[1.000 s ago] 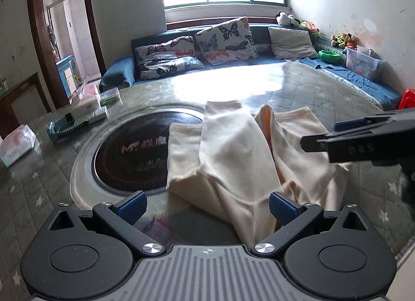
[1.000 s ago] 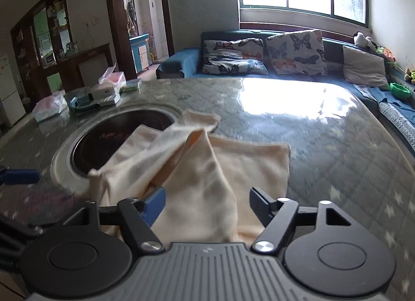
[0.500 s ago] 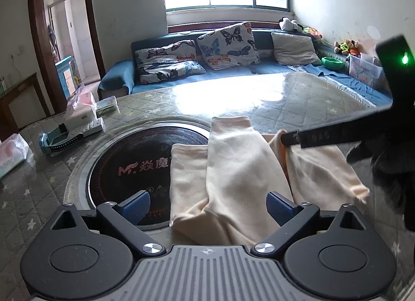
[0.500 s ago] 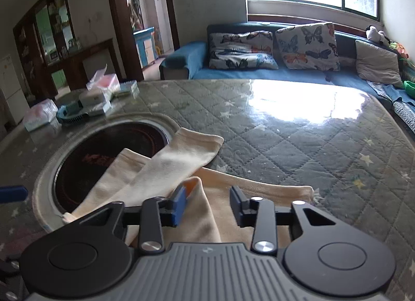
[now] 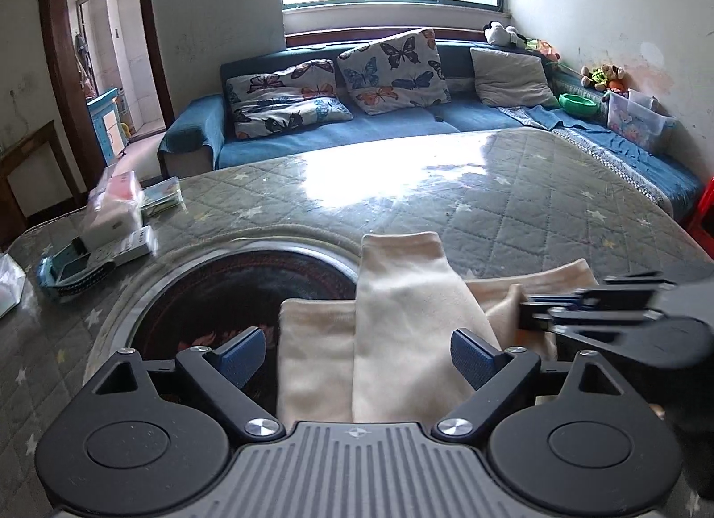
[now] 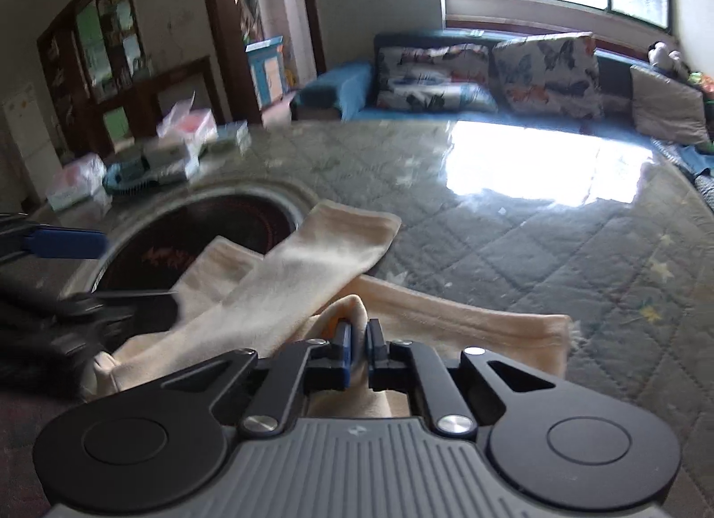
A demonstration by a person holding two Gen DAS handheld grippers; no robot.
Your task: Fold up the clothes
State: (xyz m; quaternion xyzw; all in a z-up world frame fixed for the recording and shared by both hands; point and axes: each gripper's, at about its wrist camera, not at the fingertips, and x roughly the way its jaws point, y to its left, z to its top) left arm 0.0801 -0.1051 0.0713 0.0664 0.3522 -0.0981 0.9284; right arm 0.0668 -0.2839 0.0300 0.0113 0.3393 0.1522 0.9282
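A: While lying part-folded across the dark round hotplate (image 5: 232,290) set into the grey quilted tabletop (image 5: 513,205), cream soft-fabric garment (image 5: 401,321). Left gripper (image 5: 357,355): spread wide, empty, level above the near hem.

B: Right gripper (image 6: 357,346): clenched on a raised fold, angled low. Risk: thin pinch slipping, or lifting one layer only and dragging the stack askew.

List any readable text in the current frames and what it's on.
None reads.
Red print on the black hob, half hidden by the left tongs and the cream garment: too blurred.
Same print in the right view: blurred.
Small logo on each tongs body: a symbol, not letters.
Packets at the table edge: print too small.
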